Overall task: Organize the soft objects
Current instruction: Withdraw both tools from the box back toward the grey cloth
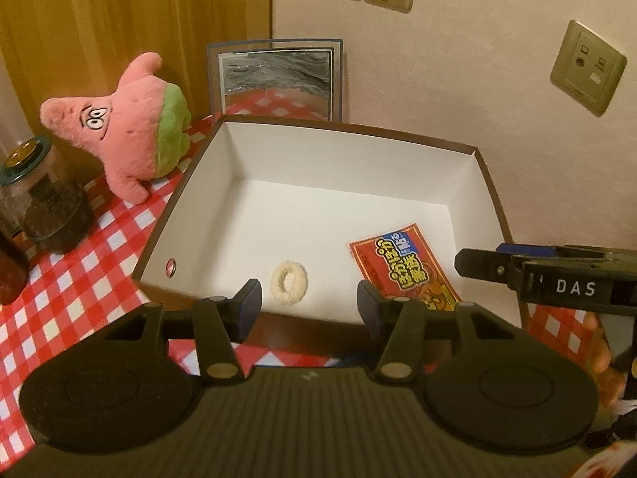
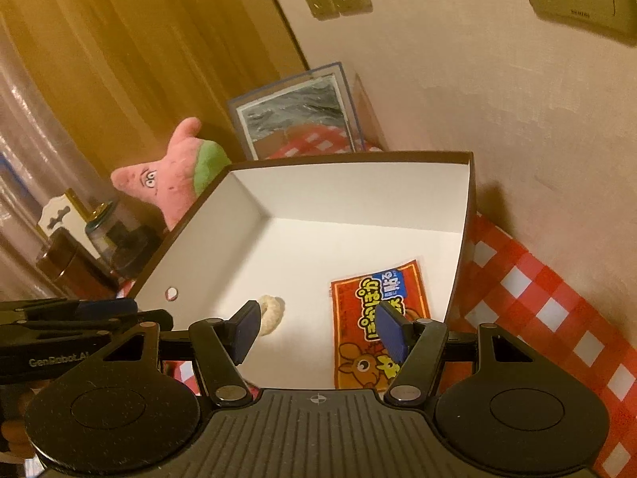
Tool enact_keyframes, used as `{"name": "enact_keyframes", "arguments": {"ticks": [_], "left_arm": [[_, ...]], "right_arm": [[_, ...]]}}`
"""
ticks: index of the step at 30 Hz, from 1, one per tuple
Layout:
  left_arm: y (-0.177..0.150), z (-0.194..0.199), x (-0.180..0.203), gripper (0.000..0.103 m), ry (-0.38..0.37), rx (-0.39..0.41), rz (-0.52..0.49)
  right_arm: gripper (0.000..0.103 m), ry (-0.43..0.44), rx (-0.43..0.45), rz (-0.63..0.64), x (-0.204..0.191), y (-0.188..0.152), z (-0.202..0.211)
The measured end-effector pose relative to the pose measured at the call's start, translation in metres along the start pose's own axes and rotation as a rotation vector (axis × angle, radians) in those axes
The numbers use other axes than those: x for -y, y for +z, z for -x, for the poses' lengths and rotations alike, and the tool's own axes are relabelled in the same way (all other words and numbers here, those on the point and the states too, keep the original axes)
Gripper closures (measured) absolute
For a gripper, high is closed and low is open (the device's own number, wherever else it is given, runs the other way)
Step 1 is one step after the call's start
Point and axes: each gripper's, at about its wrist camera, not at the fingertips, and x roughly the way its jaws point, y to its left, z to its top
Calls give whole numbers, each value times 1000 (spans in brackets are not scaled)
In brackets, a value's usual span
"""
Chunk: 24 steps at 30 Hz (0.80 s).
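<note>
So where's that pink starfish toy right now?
The pink starfish toy stands on the checkered tablecloth, outside the box's left wall, beside a glass jar.
</note>
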Motion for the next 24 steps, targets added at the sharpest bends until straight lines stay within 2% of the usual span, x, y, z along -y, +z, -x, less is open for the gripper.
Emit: {"name": "enact_keyframes", "arguments": {"ticks": [11,24], "left_arm": [[-45,46,-13,53,29,-5,31],[-105,95,-49,53,37,-23,91]], "right_arm": [[34,57,23,-20,-19,-28,37],[33,64,12,72,-62,-72,67]]}}
